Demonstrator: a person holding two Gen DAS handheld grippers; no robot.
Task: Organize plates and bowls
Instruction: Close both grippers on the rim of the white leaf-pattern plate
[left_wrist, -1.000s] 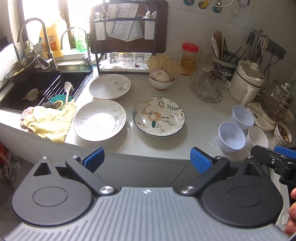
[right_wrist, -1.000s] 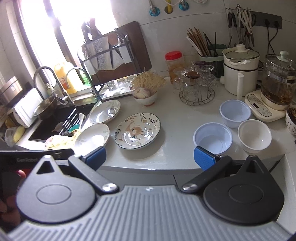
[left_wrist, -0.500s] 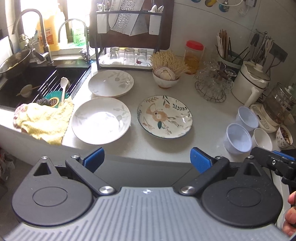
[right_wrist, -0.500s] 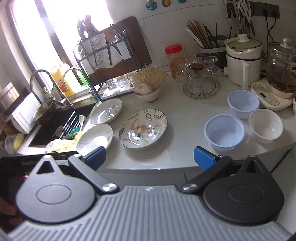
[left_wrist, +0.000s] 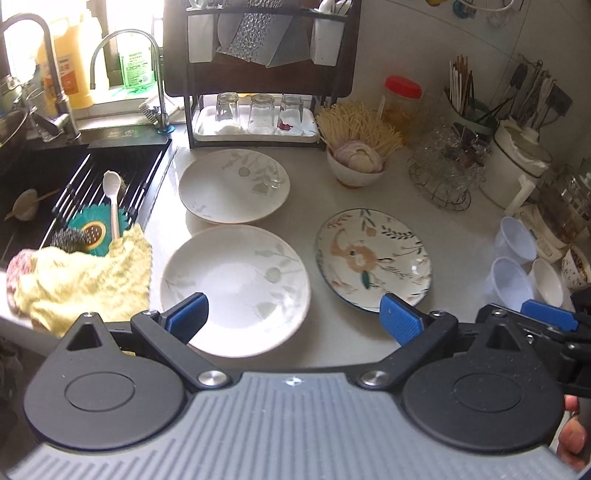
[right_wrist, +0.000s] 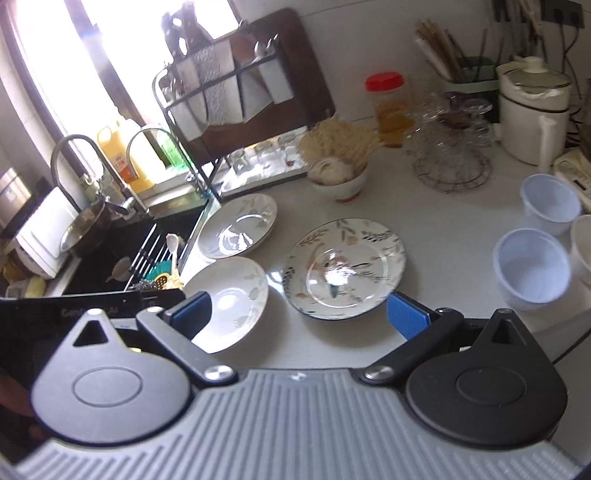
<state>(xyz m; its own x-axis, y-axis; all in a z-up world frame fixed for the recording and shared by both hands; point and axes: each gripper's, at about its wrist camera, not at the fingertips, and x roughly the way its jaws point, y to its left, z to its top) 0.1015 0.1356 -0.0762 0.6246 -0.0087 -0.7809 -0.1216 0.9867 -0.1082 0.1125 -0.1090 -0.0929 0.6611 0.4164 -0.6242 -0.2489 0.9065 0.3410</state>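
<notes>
Both grippers, the left gripper (left_wrist: 293, 314) and right gripper (right_wrist: 299, 312), hover spread wide and empty. Nearest lies a white plate (left_wrist: 236, 288), beyond it a floral plate (left_wrist: 373, 258) and 1 more white plate (left_wrist: 234, 186); glazed, slippery, breakable, so pinch the rim.

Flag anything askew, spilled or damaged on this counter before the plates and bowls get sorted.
Little stands out. A yellow cloth slumps over the sink edge beside the near white plate. No plate or bowl looks chipped or tipped. Both grippers, left and right, are open and empty.
</notes>
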